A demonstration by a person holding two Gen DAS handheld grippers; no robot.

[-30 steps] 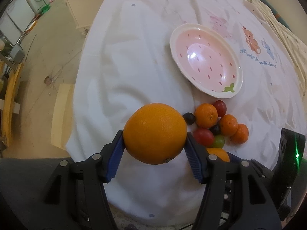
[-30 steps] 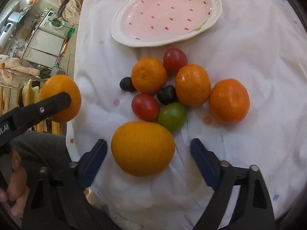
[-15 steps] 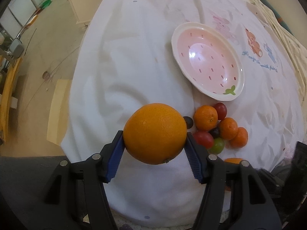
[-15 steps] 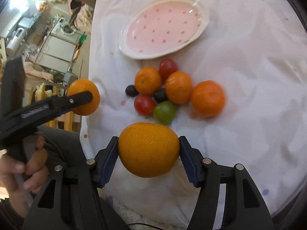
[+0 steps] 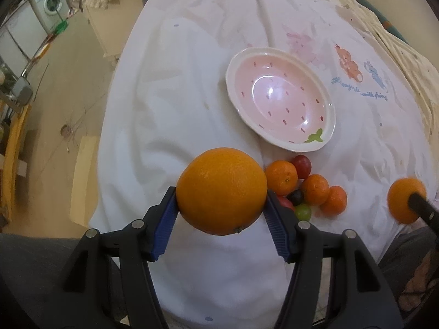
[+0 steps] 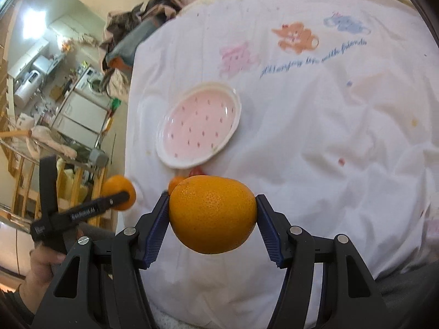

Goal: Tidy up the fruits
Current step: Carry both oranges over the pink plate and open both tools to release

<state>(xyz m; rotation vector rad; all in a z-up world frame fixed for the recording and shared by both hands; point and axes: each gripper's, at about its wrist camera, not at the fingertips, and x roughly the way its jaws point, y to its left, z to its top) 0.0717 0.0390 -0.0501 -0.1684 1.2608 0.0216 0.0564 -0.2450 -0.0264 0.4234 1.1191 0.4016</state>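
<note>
Two large oranges [image 5: 221,191] [image 6: 212,214], three mandarins [image 5: 282,177], two red tomatoes [image 5: 301,166], one green tomato [image 5: 303,211], one dark grape [image 5: 295,196], one pink plate [image 5: 279,99].

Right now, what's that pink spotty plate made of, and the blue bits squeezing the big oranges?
The plate looks like glazed ceramic: it is glossy, with bright light reflections and a smooth cream rim. The blue pads on the left gripper look like ribbed rubber or soft plastic, matte and grooved, though I can't be sure which. The right gripper has the same pads.

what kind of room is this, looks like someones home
Likely a lived-in home: a washing machine stands by the wall, a cartoon-print white tablecloth covers the table, and clothes are piled at its far end.
</note>
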